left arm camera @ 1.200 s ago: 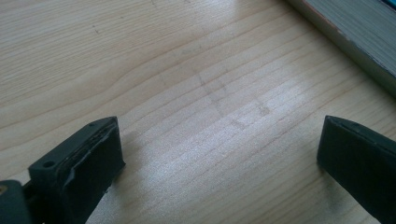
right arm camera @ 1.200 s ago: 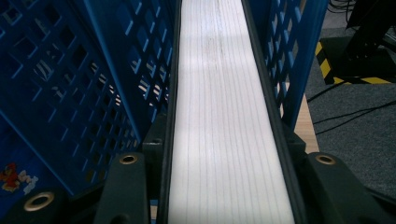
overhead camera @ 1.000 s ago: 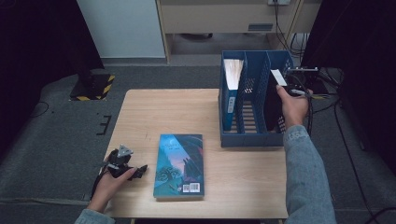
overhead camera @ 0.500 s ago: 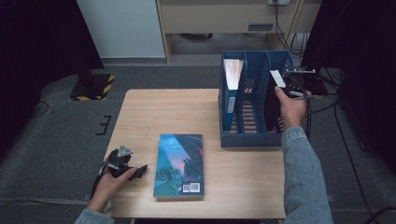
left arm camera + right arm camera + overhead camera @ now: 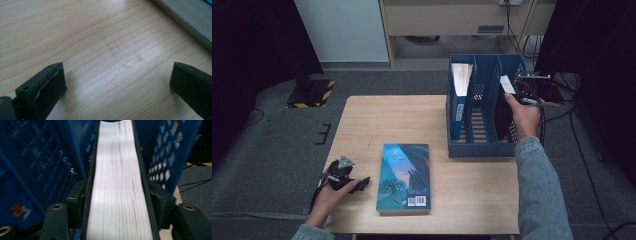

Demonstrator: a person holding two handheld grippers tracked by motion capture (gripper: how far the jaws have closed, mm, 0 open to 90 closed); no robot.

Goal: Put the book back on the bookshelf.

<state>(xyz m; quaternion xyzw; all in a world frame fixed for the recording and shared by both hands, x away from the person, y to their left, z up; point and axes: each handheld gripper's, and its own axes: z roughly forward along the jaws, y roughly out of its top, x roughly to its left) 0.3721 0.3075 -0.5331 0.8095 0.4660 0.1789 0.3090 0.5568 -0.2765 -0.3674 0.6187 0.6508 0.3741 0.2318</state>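
Observation:
A blue three-slot file holder (image 5: pixel 482 149) stands at the table's right. Upright in its right slot is a dark-covered book (image 5: pixel 502 116), seen page-edge on as a white strip (image 5: pixel 117 170) in the right gripper view. My right gripper (image 5: pixel 511 98) (image 5: pixel 117 195) straddles it. The jaws have just been opening, with the book between them and each pad a sliver off its cover. Another book (image 5: pixel 459 95) stands in the left slot. A teal book (image 5: pixel 404 175) (image 5: pixel 190 20) lies flat on the table. To its left my left gripper (image 5: pixel 357 182) (image 5: pixel 117 80) rests open on bare wood.
The holder's middle slot (image 5: pixel 486 107) holds nothing. The wooden table (image 5: pixel 387 120) ends close behind the holder. Cables (image 5: pixel 557 107) and dark equipment lie right of it. Grey floor surrounds the table.

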